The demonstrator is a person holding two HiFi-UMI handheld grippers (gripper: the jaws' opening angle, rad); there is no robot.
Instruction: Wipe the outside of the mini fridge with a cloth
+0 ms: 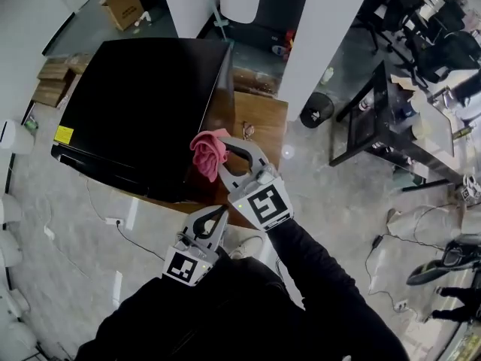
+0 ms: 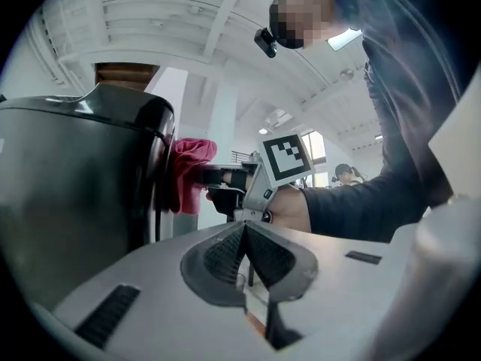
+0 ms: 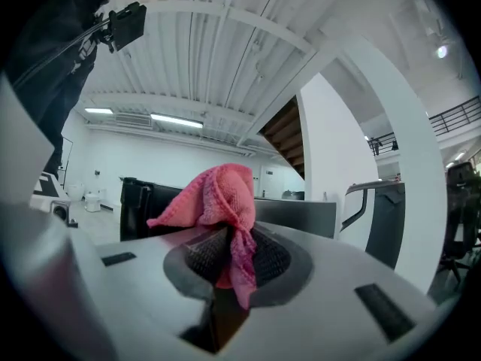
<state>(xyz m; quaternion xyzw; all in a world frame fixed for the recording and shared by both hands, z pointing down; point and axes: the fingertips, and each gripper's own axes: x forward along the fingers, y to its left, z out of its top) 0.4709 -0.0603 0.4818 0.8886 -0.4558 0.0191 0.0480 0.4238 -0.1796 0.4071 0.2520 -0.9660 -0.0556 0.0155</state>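
The pink cloth [image 3: 219, 199] sat bunched between the fingers of the right gripper [image 3: 225, 260], which were clamped on it. Its bulk stood up above the ribbed dark pads, and one thin tail hung down into the slot behind them. The weave looked looped and soft, like terry, and the folds were loose and crumpled.

From the head view, the cloth [image 1: 208, 154] was at the right side wall of the mini fridge [image 1: 135, 111], close to its near corner. The left gripper view showed the cloth pressed against that rounded edge.

The fridge was a black box with a glossy, smooth top and softly rounded corners. A small yellow sticker [image 1: 64, 134] sat near its left edge. It stood on a brown wooden table [image 1: 264, 122] with visible grain.

The left gripper [image 1: 211, 219] hung lower, well short of the fridge. Its fingers were closed together with nothing between them, their ribbed pads meeting in a sharp V. Both grippers had pale grey, matt plastic shells and carried a cube with black-and-white square markers.
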